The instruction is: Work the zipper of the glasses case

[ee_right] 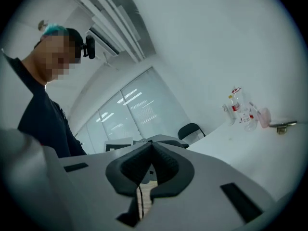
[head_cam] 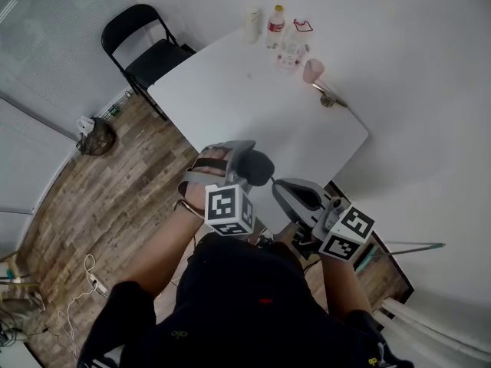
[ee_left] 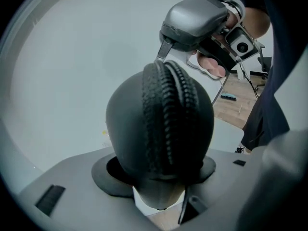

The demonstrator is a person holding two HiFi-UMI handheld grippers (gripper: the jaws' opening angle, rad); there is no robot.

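The black glasses case point(head_cam: 262, 167) hangs above the near edge of the white table point(head_cam: 253, 90), with my left gripper point(head_cam: 247, 167) shut on it. In the left gripper view the case point(ee_left: 159, 124) stands end-on between the pads, its zipper point(ee_left: 168, 109) running up the middle. My right gripper point(ee_left: 162, 56) comes in from the upper right and its tips meet the zipper's far end, where a thin pull tab shows. Seen in the right gripper view, that gripper point(ee_right: 151, 148) has its pads pressed together; the case is hidden behind them. The right gripper point(head_cam: 280, 186) sits just right of the case.
Bottles point(head_cam: 275, 25) and a pink cup point(head_cam: 313, 70) stand at the table's far end. A black folding chair point(head_cam: 149, 52) stands beyond the far left corner. A bag point(head_cam: 96, 138) and cables lie on the wooden floor to the left.
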